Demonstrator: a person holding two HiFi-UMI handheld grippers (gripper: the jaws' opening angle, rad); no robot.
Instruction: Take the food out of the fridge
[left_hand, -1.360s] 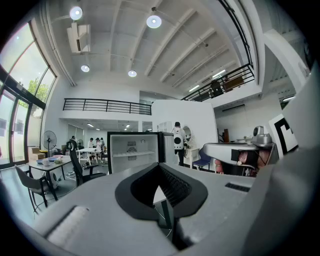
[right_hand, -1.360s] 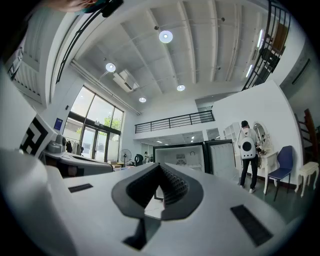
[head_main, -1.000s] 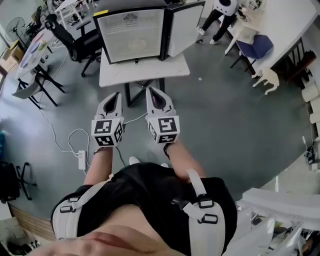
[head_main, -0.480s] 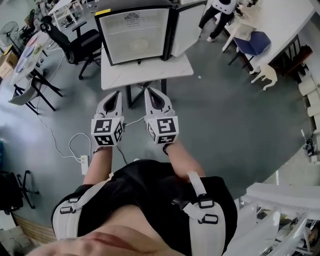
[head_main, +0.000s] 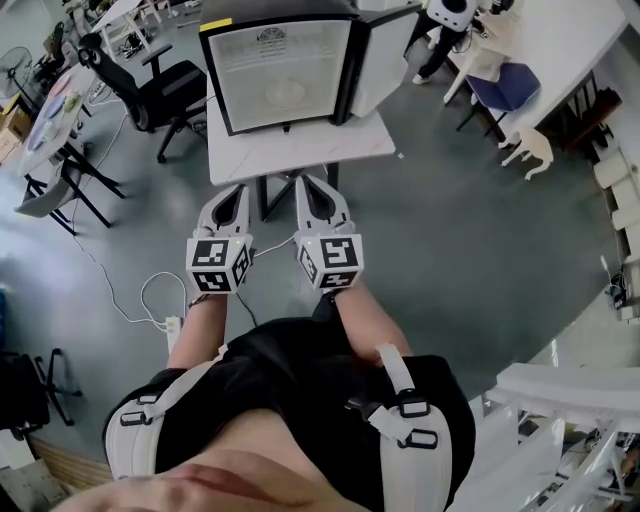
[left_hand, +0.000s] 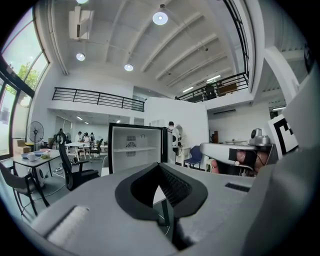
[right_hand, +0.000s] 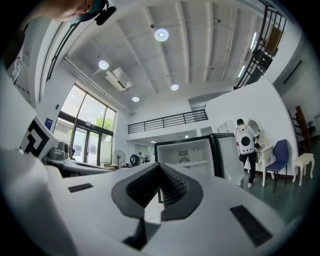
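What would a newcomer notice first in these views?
The small fridge stands out first, its door swung open to the right, on a white table straight ahead in the head view. Next come the left gripper and right gripper, side by side before the table, both shut and empty. What is inside the fridge cannot be made out from here.
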